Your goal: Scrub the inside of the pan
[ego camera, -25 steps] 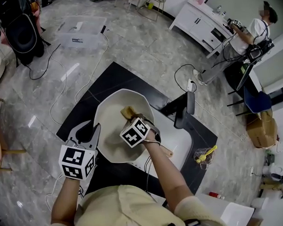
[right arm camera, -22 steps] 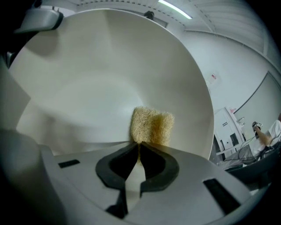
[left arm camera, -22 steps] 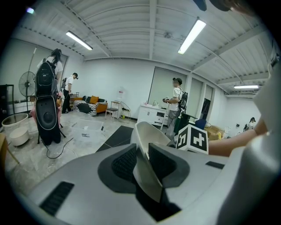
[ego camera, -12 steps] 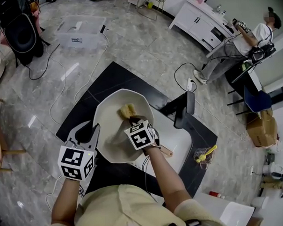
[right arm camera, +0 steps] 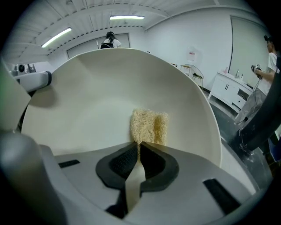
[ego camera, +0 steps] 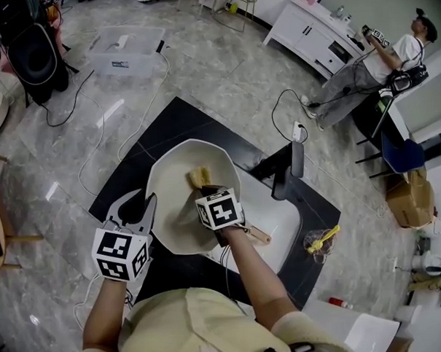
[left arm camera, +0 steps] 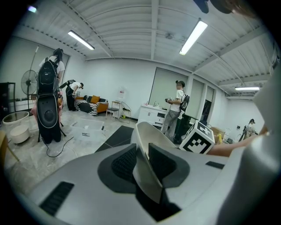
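In the head view a cream pan [ego camera: 174, 203] is held tilted above a white sink [ego camera: 277, 220]. My left gripper [ego camera: 144, 205] is shut on the pan's left rim [left arm camera: 145, 134], which sits edge-on between its jaws [left arm camera: 142, 163]. My right gripper [ego camera: 207, 190] is inside the pan, shut on a tan scrubbing pad [ego camera: 199, 177]. In the right gripper view the pad [right arm camera: 149, 125] sticks out past the right gripper [right arm camera: 138, 154] and lies flat against the pan's inner wall [right arm camera: 96, 101].
The sink is set in a black countertop [ego camera: 182, 122] with a dark faucet [ego camera: 296, 161] at its far side. A wooden handle [ego camera: 257, 236] shows by my right wrist. A yellow item [ego camera: 322, 240] lies at the right. Cables, a clear bin [ego camera: 124, 48] and a person [ego camera: 394, 51] are on the floor beyond.
My right gripper has slid a little to the right across the pan's inside, keeping the pad on the wall. The left gripper and pan have stayed put.
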A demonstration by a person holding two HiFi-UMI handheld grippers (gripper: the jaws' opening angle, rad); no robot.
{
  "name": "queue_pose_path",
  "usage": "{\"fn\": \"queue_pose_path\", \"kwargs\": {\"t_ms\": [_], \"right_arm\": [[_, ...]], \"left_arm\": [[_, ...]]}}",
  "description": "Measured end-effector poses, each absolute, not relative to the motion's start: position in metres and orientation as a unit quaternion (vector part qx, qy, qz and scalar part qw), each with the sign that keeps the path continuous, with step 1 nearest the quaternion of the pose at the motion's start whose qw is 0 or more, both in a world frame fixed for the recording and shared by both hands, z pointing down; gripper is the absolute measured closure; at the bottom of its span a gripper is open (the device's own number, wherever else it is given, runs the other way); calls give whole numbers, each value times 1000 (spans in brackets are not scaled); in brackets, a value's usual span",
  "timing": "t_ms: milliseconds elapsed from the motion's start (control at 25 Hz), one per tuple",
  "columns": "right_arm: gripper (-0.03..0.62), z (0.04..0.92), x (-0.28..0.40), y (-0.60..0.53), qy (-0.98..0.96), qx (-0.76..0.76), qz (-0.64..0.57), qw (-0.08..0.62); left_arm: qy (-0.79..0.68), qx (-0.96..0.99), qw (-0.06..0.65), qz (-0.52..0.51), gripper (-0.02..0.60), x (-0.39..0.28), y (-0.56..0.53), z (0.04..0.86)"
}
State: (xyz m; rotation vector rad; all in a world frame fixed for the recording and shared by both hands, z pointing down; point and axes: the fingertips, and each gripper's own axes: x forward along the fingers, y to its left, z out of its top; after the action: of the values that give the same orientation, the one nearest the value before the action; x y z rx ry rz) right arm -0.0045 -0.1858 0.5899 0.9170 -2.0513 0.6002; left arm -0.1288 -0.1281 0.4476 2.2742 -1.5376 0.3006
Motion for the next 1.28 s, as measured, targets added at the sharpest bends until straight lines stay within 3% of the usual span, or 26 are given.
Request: {"fn": "queue_pose_path", "kwargs": {"t_ms": [800, 1280], "right_arm": [[562, 577, -67, -133, -862, 218, 115, 443], [562, 580, -69, -83, -867, 132, 164, 451]], "left_arm": [[-550, 807, 184, 110, 500, -132, -129, 449], [-551, 809, 174, 110, 500, -130, -126, 445]]}}
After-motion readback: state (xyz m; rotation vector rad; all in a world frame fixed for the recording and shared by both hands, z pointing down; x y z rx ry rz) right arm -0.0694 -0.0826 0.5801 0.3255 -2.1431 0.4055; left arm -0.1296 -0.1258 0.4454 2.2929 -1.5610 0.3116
